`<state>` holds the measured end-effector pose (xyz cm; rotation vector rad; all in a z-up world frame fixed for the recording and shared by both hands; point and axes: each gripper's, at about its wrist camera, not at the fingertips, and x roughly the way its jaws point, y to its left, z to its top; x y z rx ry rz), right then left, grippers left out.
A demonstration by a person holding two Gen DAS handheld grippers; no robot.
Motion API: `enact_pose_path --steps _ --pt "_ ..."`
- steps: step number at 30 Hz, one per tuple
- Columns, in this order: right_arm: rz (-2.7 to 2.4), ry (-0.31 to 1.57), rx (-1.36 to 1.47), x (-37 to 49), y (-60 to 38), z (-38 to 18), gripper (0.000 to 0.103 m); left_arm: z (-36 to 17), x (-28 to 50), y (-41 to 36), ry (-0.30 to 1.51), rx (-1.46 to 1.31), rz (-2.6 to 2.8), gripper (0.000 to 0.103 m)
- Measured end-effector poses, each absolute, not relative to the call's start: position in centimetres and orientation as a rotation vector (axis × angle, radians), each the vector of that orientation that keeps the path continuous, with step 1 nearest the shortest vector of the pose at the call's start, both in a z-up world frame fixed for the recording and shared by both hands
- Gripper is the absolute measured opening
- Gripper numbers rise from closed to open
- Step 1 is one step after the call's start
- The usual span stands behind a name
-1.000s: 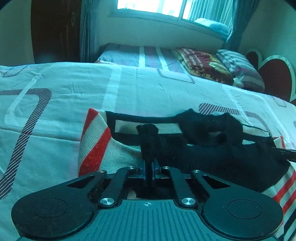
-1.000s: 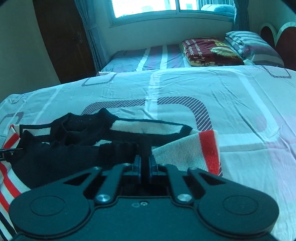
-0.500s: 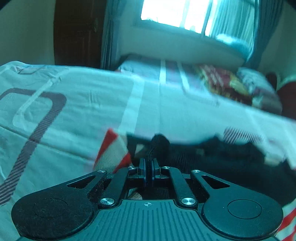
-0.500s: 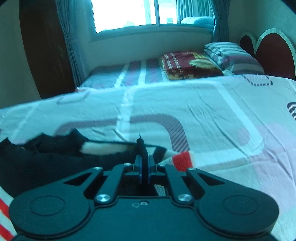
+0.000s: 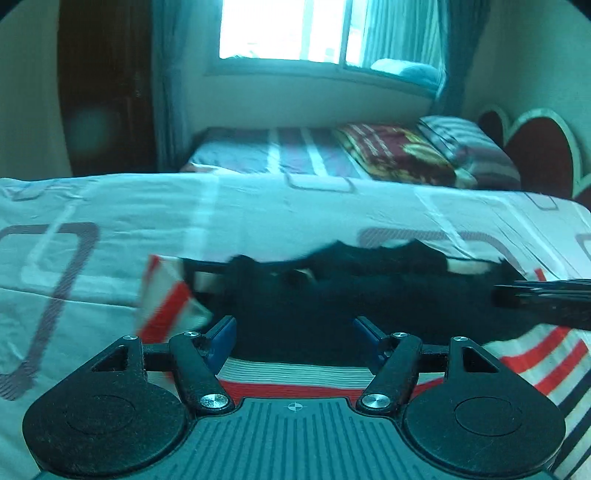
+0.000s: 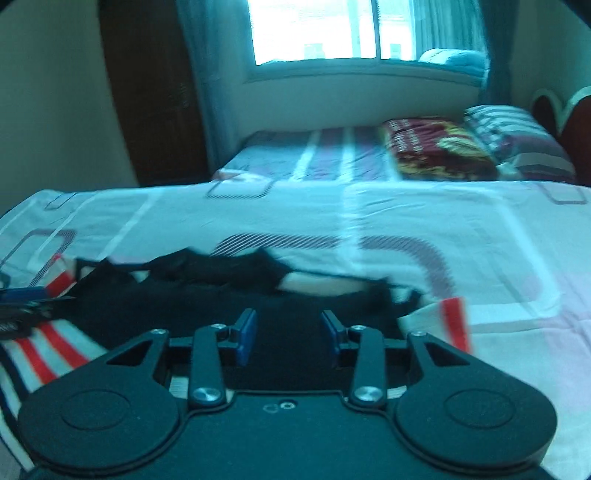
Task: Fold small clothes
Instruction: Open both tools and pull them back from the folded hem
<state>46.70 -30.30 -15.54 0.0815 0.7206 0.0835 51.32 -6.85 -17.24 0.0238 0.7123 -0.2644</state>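
A small black garment (image 5: pixel 369 295) with white and red striped sleeves lies folded across the patterned bedsheet (image 5: pixel 258 214). My left gripper (image 5: pixel 295 328) hovers just above its near left part, jaws opening, nothing pinched between the blue pads. In the right wrist view the same garment (image 6: pixel 221 295) lies below my right gripper (image 6: pixel 288 325), whose jaws are also opening and hold nothing. The right gripper's fingers (image 5: pixel 543 295) reach in from the right edge of the left view; the left gripper's fingers (image 6: pixel 22 299) show at the left edge of the right view.
Beyond the sheet is a second bed (image 5: pixel 295 155) with a dark red folded blanket (image 5: pixel 399 151) and a striped pillow (image 5: pixel 465 144). A heart-shaped headboard (image 5: pixel 539 151) stands at right, a dark door (image 5: pixel 103 92) at left, a window (image 5: pixel 288 29) behind.
Both grippers were shut on black folds of the garment; now both have let go and stand apart. The released cloth has dropped flat and both hands have pulled back and up a little.
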Motion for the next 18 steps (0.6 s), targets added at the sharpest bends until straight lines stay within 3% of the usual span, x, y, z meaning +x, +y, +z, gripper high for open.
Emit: enact_pose_path --steps 5,8,11,12,15,16,17,18 --pt "0.059 0.771 -0.027 47.8 -27.9 -17.8 0.035 -20.1 53.1 -7.6 0.785 0.044 -0.188 0.069" --pt "0.011 0.756 0.067 47.3 -31.3 -18.5 0.034 -20.4 52.6 -5.2 0.769 -0.002 -0.185 0.069" --pt "-0.068 0.75 0.068 46.7 -34.1 -18.5 0.015 -20.1 51.7 -4.1 0.75 0.047 -0.148 0.069" --pt "-0.066 0.749 0.078 46.5 -34.7 -18.6 0.014 -20.1 51.4 -3.3 0.75 0.028 -0.137 0.069" --pt "-0.077 0.766 0.039 45.9 -33.9 -18.0 0.017 -19.7 49.8 -2.5 0.742 0.022 -0.116 0.069" --pt "-0.074 0.755 0.034 45.4 -33.3 -17.4 0.02 -19.3 49.2 -2.7 0.734 0.038 -0.11 0.069" --pt "-0.044 0.732 0.044 44.7 -32.7 -16.8 0.031 -18.8 48.5 -2.9 0.723 0.044 -0.117 0.069" --pt "-0.011 0.714 0.055 44.0 -32.1 -16.2 0.031 -18.2 47.7 -3.1 0.714 0.032 -0.143 0.069"
